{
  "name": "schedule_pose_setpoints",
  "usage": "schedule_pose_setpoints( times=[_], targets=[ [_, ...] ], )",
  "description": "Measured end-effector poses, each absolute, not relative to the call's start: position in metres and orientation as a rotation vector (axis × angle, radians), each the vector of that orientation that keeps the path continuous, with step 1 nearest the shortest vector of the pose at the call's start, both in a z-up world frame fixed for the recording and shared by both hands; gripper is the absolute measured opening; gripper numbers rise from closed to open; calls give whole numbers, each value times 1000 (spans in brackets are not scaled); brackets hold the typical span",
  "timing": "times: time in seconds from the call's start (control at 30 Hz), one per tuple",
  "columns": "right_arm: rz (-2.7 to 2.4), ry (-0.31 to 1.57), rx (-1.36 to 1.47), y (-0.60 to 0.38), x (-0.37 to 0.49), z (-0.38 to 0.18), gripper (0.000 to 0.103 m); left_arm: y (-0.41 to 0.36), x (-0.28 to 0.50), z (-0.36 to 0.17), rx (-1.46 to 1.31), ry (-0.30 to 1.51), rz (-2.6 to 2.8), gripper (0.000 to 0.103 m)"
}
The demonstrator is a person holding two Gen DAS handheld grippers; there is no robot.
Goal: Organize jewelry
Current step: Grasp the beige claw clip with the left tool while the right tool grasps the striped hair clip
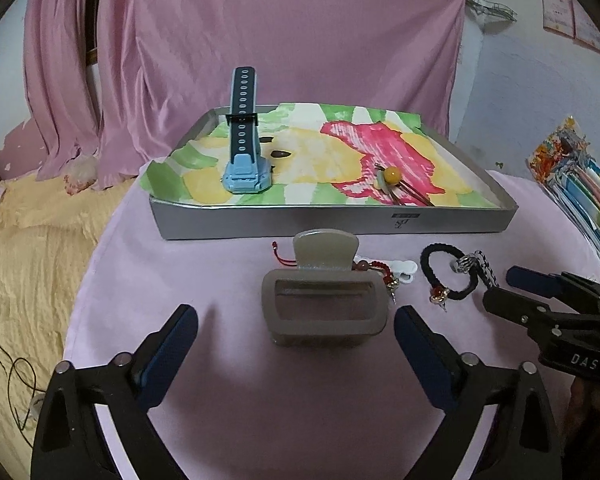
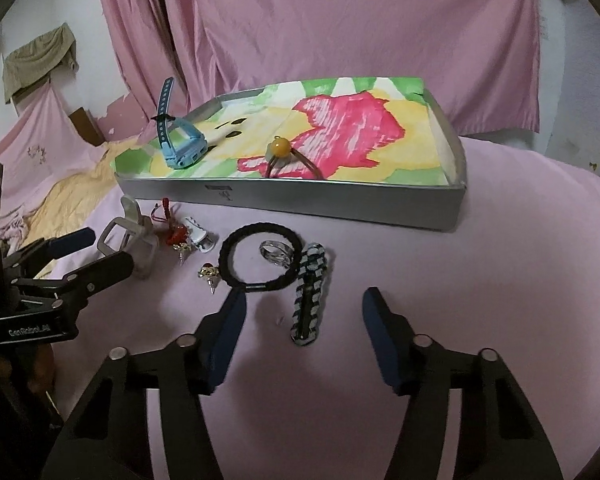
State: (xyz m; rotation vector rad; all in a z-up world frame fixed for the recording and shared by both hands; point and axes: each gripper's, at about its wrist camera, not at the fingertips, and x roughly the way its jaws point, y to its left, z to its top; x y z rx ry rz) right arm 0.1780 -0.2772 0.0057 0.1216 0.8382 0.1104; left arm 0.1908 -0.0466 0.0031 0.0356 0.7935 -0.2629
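Left wrist view: left gripper (image 1: 296, 330), fingers spread wide and empty, straddles the grey hair claw clip (image 1: 324, 304) on the pink cloth, just short of the tray (image 1: 340, 222). Judgement: close squarely on the clip's flat sides.

Right wrist view: right gripper (image 2: 304, 326), also spread and empty, frames the braided bracelet (image 2: 309, 294). Avoid the overlapping black hair tie (image 2: 260, 258).

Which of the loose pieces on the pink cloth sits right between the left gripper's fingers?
The grey hair claw clip. It stands centred before the open left gripper, while the black hair tie and braided bracelet lie off towards the right gripper.
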Motion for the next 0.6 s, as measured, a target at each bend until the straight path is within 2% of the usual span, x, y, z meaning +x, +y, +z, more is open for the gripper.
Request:
schedule_pose_setpoints(
  times=[0.13, 0.3, 0.47, 0.5, 0.6],
  targets=[
    [118, 845, 104, -274, 183, 6, 44, -49, 194, 2, 44, 802, -274, 88],
    [111, 848, 83, -272, 185, 7, 26, -53, 195, 1, 51, 813, -289, 77],
    [105, 852, 56, -270, 185, 7, 15, -53, 196, -1, 37, 820, -309, 66],
    [106, 853, 54, -269, 185, 7, 13, -53, 196, -1, 35, 821, -312, 61],
    [122, 851, 72, -272, 185, 7, 13, -53, 195, -1, 33, 817, -311, 59]
  ],
)
